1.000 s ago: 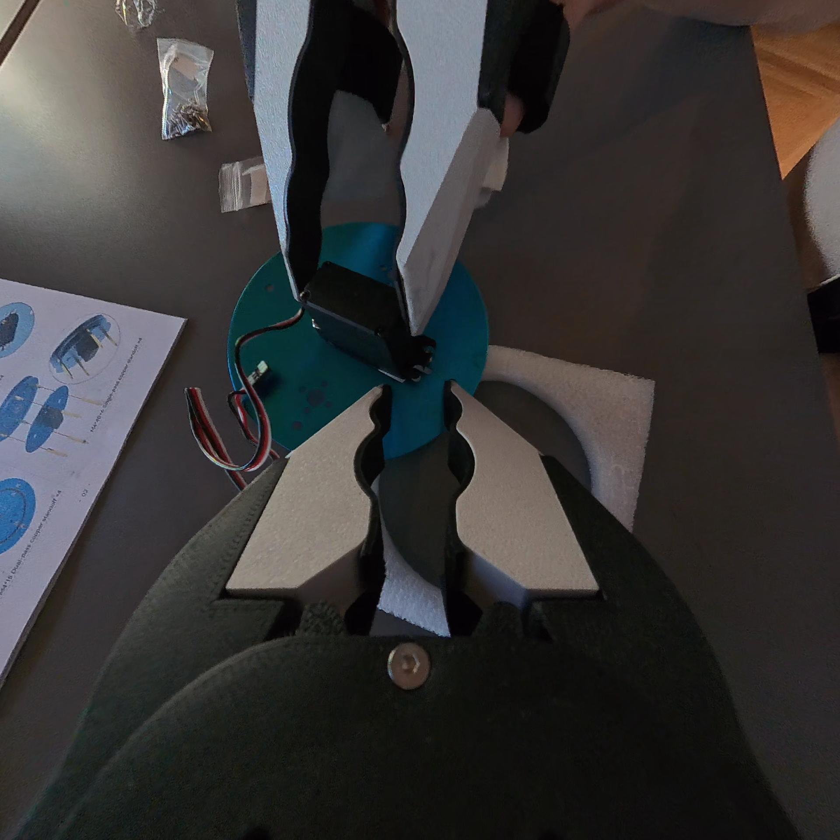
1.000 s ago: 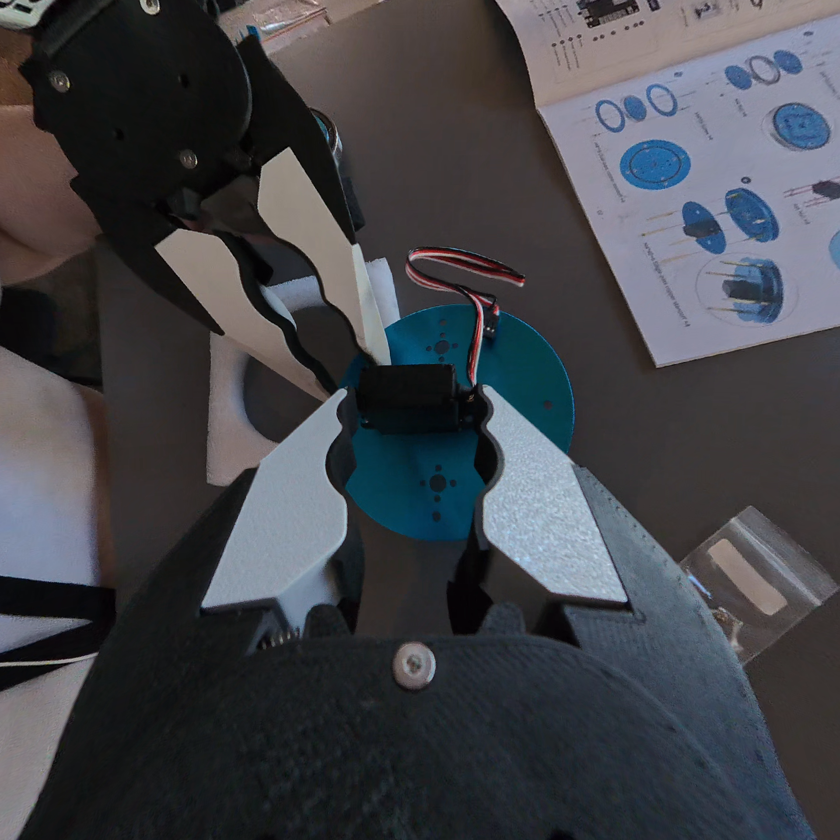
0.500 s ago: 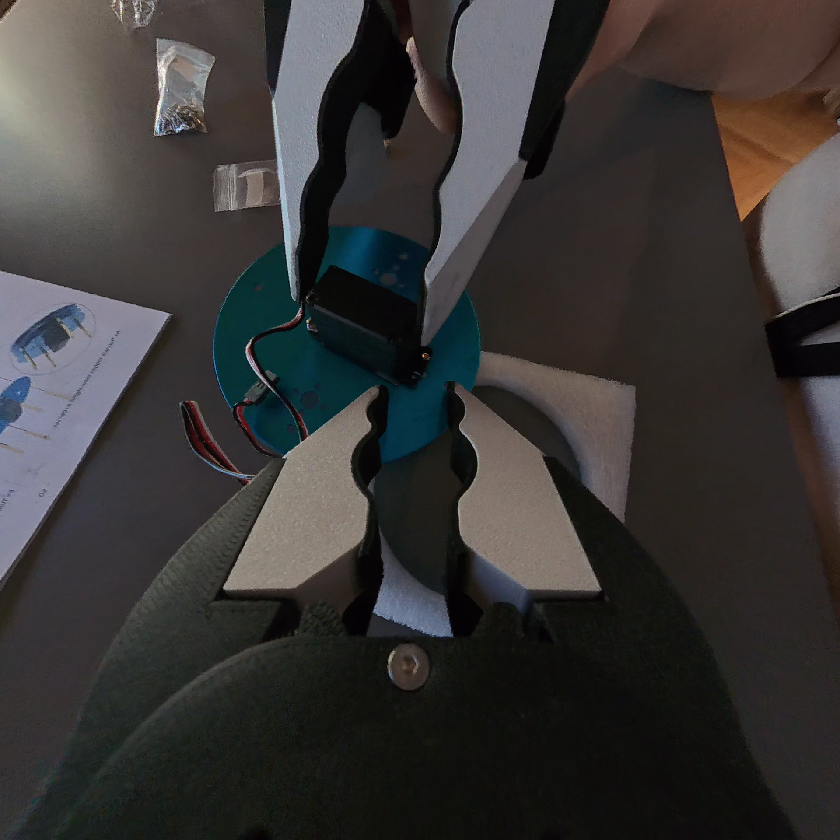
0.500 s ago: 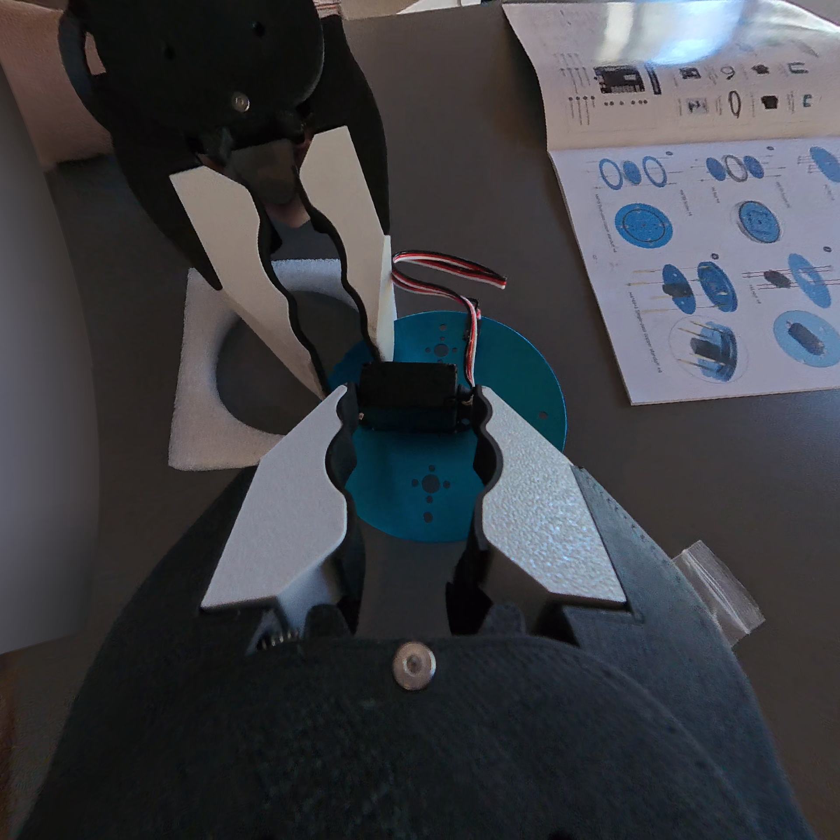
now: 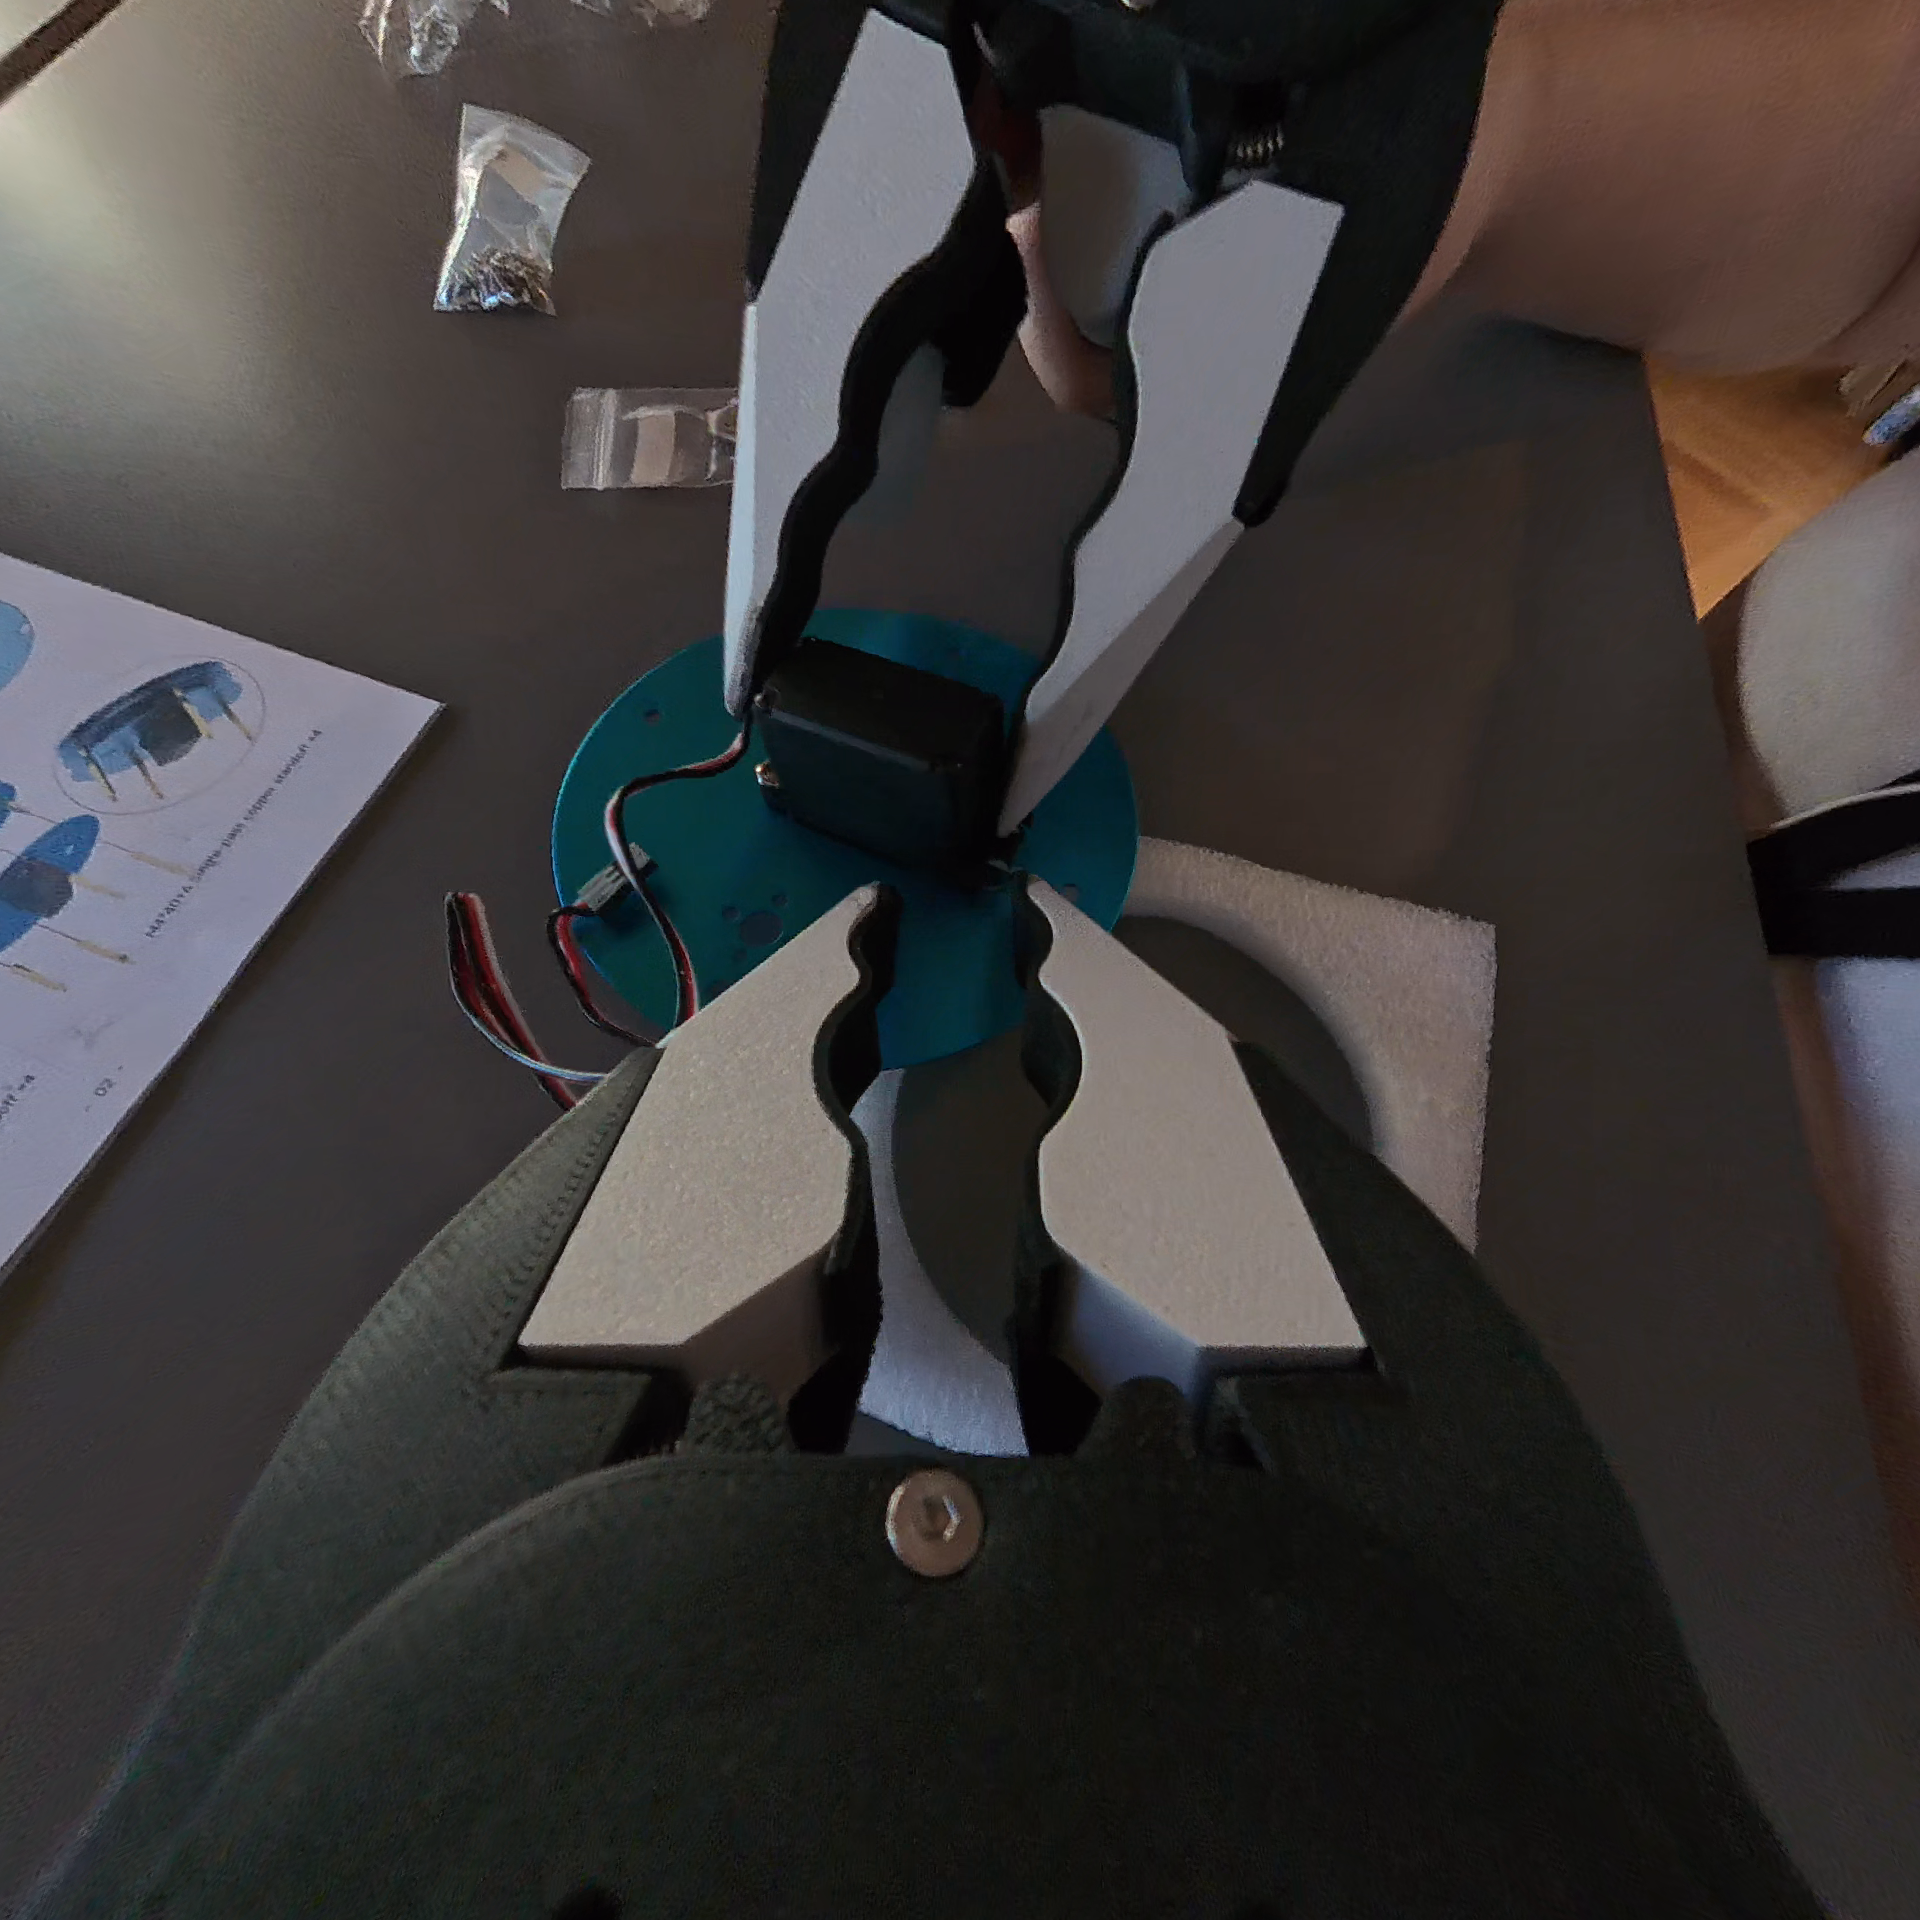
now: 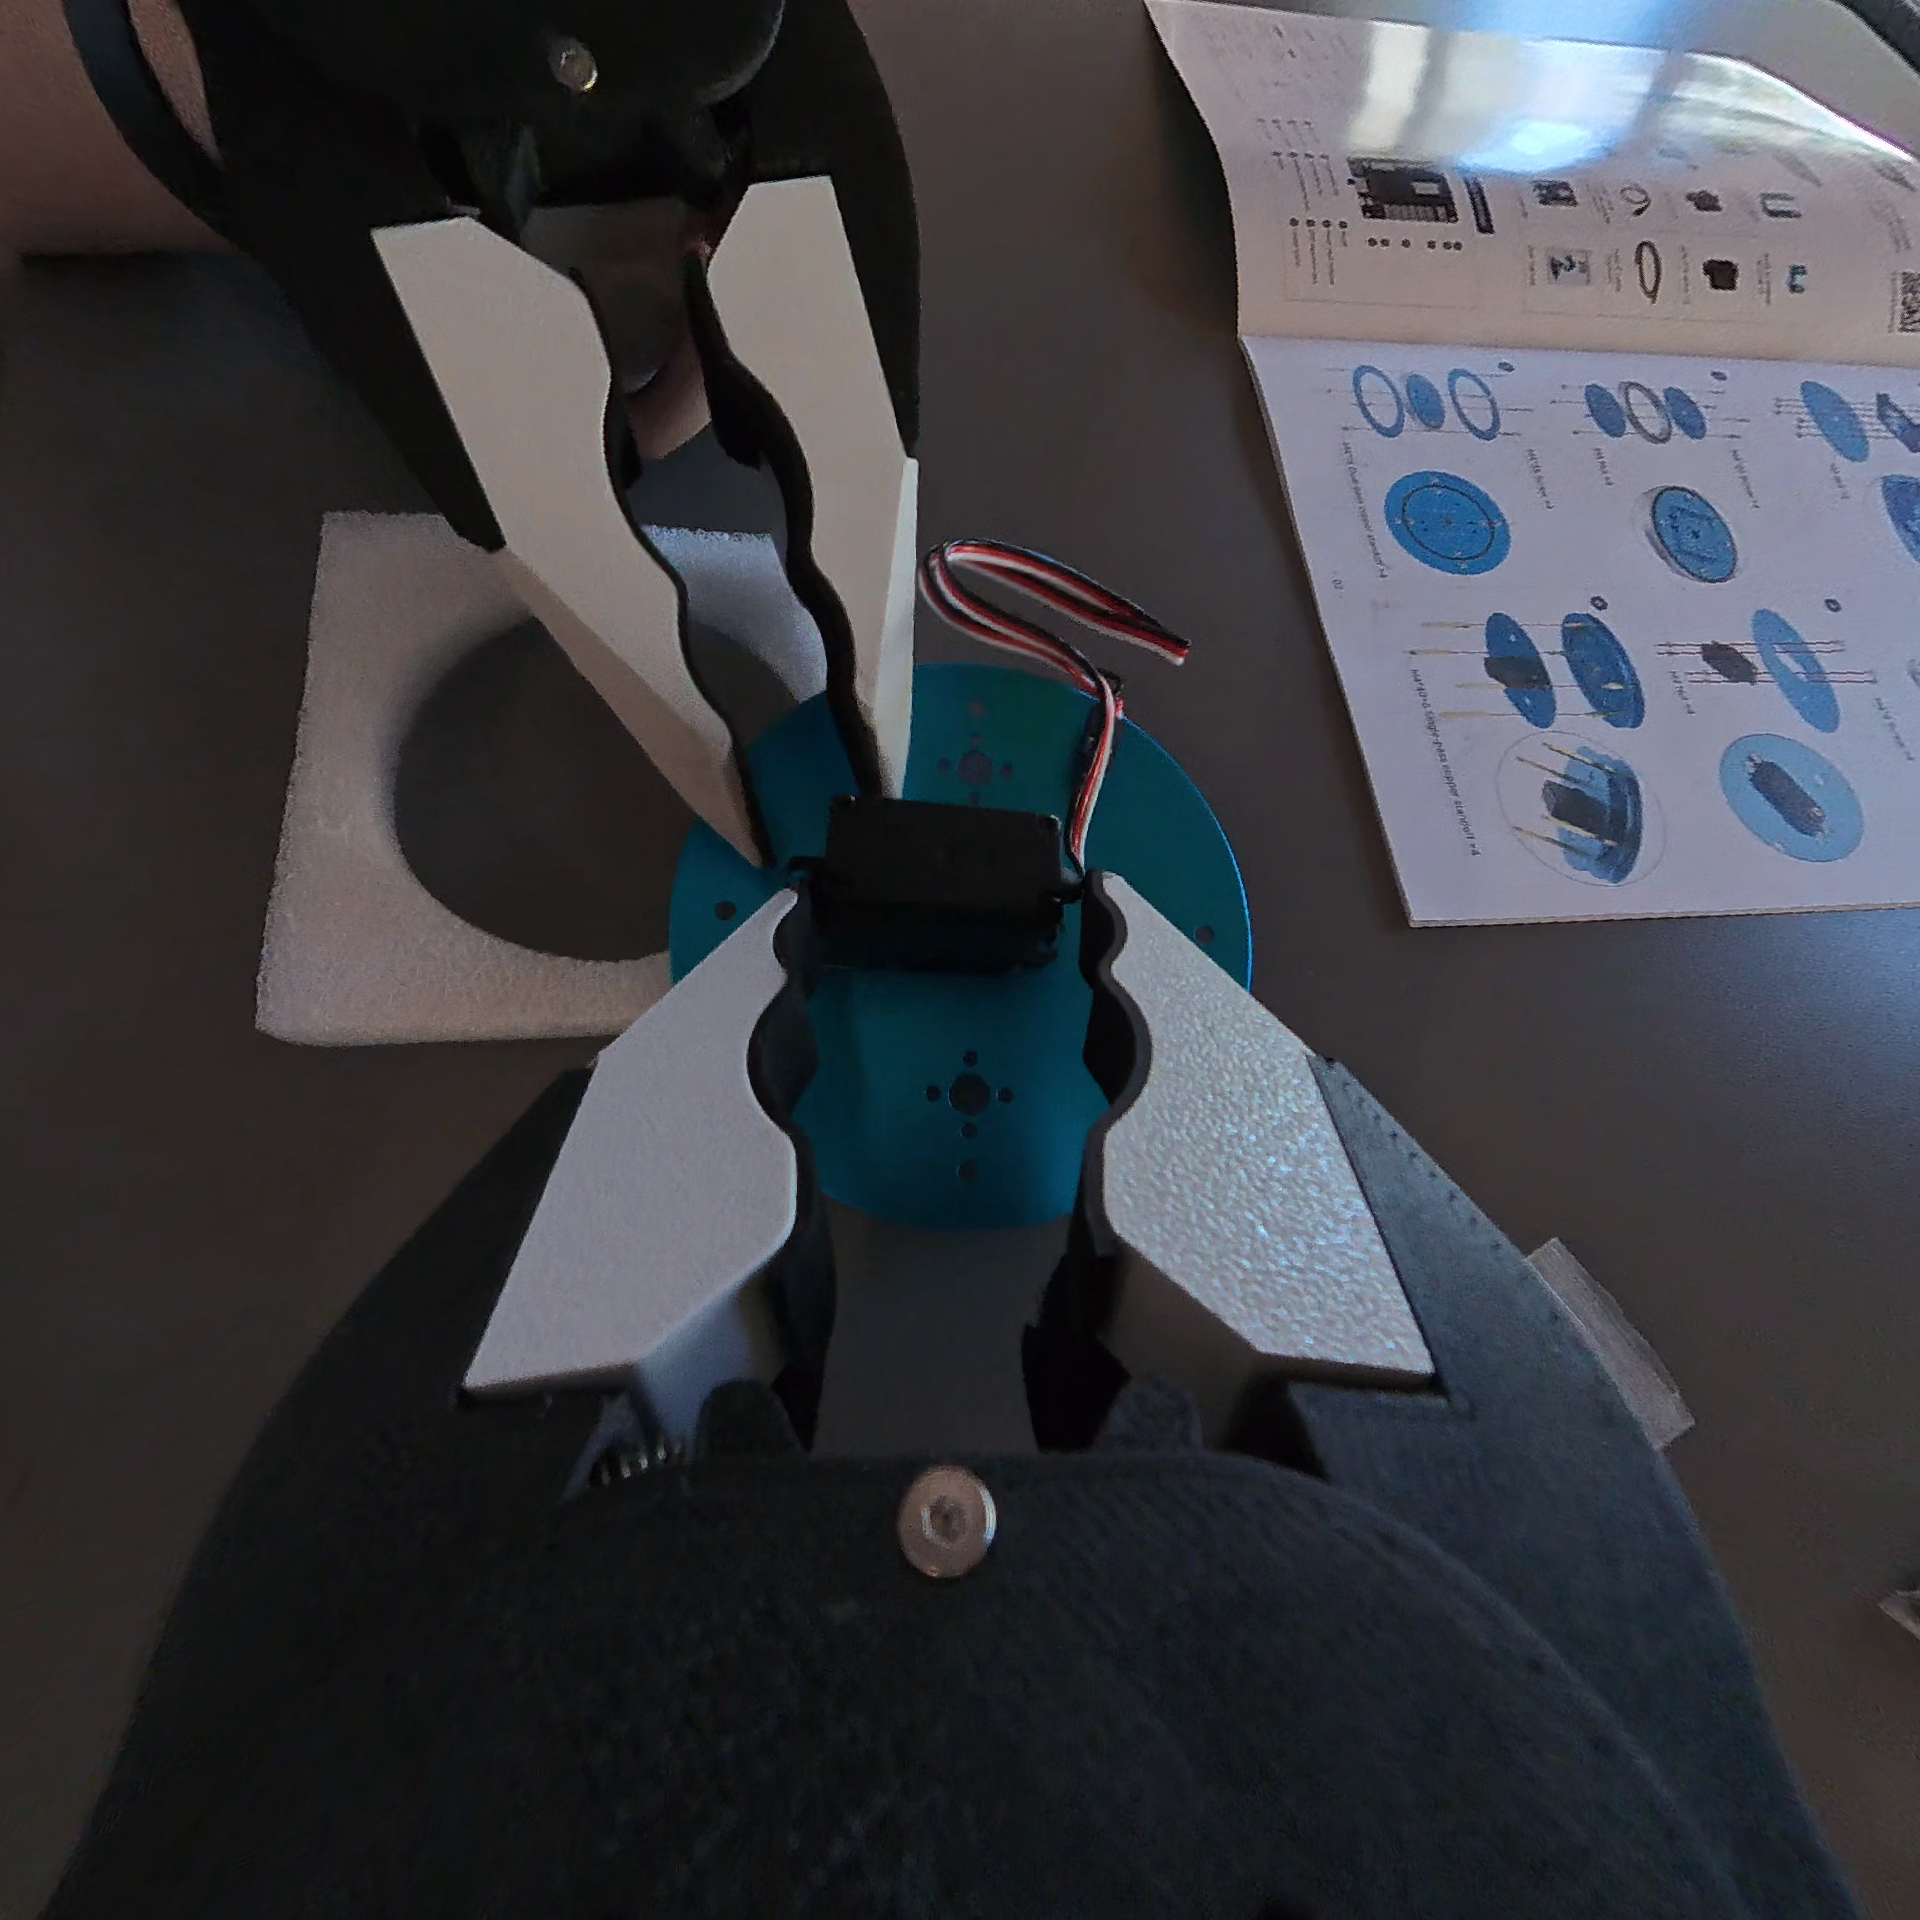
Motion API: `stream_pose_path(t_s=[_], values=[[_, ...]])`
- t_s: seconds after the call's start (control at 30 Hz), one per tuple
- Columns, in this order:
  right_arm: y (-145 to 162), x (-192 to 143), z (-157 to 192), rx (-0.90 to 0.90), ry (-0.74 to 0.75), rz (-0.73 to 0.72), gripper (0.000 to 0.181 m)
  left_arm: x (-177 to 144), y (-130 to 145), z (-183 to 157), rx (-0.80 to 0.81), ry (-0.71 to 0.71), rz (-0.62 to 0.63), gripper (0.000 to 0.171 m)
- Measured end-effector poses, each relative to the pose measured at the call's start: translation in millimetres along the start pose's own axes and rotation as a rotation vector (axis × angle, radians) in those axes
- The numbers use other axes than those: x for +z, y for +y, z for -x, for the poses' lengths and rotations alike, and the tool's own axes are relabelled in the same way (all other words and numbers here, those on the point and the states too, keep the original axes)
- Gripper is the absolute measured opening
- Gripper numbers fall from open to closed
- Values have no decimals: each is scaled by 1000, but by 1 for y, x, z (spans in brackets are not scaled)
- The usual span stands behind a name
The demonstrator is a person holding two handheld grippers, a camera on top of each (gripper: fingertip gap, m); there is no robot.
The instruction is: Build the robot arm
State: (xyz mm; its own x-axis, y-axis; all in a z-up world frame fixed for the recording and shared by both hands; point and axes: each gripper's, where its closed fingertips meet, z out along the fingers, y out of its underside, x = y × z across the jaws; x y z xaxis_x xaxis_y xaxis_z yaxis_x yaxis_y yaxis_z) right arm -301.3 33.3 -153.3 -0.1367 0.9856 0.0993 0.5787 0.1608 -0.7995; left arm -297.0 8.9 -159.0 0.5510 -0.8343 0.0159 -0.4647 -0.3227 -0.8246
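Both right claw (image 6: 940, 883) fingers clamp the black servo (image 6: 940, 894) over the blue disc (image 6: 966, 1101).

Blue disc (image 6: 966, 1091) – smooth matt metal; white foam (image 6: 343, 935) – grainy; booklet (image 6: 1558, 623) – paper

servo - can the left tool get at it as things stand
Probably, but not for a clean grip: the left tool is open with its tips right at the servo, yet the right tool already clamps it by both ends on the blue disc.

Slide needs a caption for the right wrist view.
Right gripper clamps a black servo over a blue disc; left gripper nearby.
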Motion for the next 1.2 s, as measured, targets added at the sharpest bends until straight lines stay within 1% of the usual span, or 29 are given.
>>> stream_pose_path(t_s=[0.13, 0.27, 0.3, 0.37, 0.43, 0.47, 0.53, 0.6, 0.67, 0.7, 0.77, 0.83, 0.93, 1.0, 1.2], values=[[0, 0, 1, -42, 42, 8, 50, 0, 2, 7, -81, -3, 11, 27], [-1, 0, 3, -89, 85, 23, 50, -15, -2, 19, -116, -57, 12, 24], [-1, 0, 3, -86, 87, 25, 50, -21, -2, 24, -146, -79, 13, 25], [-1, 0, 3, -86, 88, 25, 50, -30, 1, 31, -263, -75, 27, 25], [-1, 0, 3, -92, 94, 23, 50, -37, -1, 39, -370, -79, -17, 24], [-1, 0, 3, -102, 100, 24, 50, -39, 0, 44, -417, -83, -30, 27], [-1, 1, 4, -121, 114, 25, 50, -38, 12, 50, -491, -83, 10, 34], [-1, 0, 4, -130, 121, 26, 50, -34, 22, 50, -544, -65, 58, 48], [-1, 0, 4, -121, 118, 24, 50, -28, 24, 46, -580, -29, 71, 54], [-1, 0, 3, -111, 115, 22, 50, -26, 22, 42, -600, -2, 59, 55], [-1, 0, 2, -80, 105, 16, 50, -21, 17, 36, -628, 39, 35, 52], [-1, 0, 1, -71, 98, 10, 50, -15, 21, 32, -625, 49, 65, 46], [-2, 0, 1, -63, 95, 4, 50, -12, 24, 32, -607, 32, 86, 27], [-2, 0, 1, -60, 91, -1, 50, -14, 22, 34, -618, 27, 69, 17], [-1, -1, 1, -61, 76, -7, 50, -22, 16, 30, -760, 151, 4, 8]])
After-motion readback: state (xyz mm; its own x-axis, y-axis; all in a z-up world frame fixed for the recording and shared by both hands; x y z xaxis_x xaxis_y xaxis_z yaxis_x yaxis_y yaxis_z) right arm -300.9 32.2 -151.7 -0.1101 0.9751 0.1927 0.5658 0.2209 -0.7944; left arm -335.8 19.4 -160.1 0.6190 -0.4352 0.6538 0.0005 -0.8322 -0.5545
